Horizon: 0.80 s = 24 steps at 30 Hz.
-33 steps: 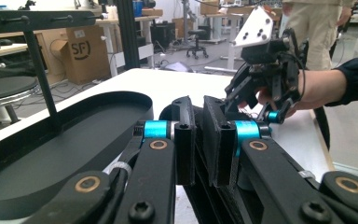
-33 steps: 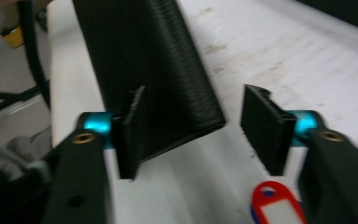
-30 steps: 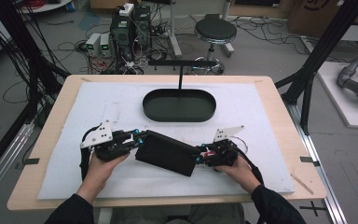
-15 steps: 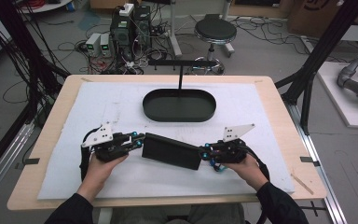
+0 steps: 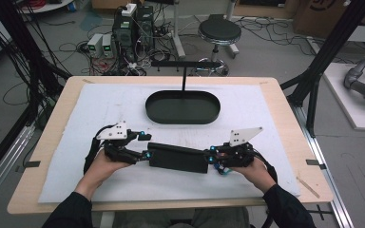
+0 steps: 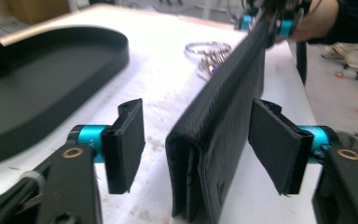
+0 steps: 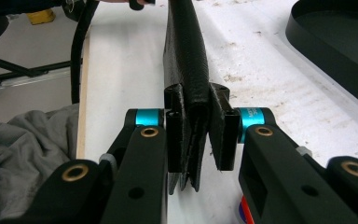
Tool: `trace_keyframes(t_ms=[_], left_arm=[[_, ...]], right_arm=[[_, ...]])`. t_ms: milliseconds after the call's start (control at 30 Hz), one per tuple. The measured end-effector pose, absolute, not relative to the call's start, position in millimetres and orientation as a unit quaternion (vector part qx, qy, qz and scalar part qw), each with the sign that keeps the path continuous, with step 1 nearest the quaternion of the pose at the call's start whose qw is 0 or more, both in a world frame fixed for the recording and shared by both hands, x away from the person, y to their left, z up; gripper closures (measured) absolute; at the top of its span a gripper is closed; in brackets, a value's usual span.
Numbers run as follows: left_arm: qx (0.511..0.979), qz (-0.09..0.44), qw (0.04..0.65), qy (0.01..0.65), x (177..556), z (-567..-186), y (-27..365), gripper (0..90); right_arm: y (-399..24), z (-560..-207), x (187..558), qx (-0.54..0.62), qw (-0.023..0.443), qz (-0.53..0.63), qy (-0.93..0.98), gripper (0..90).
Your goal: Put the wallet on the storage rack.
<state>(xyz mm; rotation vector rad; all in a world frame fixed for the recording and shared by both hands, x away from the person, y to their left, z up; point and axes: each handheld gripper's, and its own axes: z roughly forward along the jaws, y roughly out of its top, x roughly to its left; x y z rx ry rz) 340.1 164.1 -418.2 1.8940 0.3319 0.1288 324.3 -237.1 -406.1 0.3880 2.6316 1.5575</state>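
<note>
My right claw (image 7: 196, 135) is clamped on one end of the black wallet (image 5: 178, 157) standing on its edge on the table (image 5: 275, 114), and my left claw (image 6: 196, 149) has just been opening, so it could flop over.

Your wallet (image 5: 178, 157) is black with a fine pebbled grain, plain to see in the left gripper view (image 6: 223, 121) and the right gripper view (image 7: 186, 51). Your left gripper (image 5: 145, 145) and right gripper (image 5: 212, 158) are black, each with bright blue collars behind the 2 pads and brass-coloured pins in the arms. Each carries a pale grey plate on top. The tray (image 5: 183, 107) is black. The mat (image 5: 266, 109) is white with faint brown scuffs, and the table (image 5: 294, 118) is light wood. Your sleeves are black.
</note>
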Motion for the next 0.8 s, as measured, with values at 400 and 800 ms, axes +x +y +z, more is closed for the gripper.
trace_keyframes(t_ms=[400,800], left_arm=[[0.839,0.016,0.533,0.11,346.9,-432.3,145.9,56.9],[0.831,0.021,0.55,0.083,338.7,-424.8,147.6,73.4]], right_arm=[[-238.9,-406.8,325.2,0.114,0.019,0.506,0.855,78.6],[-245.3,-406.6,328.8,0.126,0.019,0.513,0.849,73.9]])
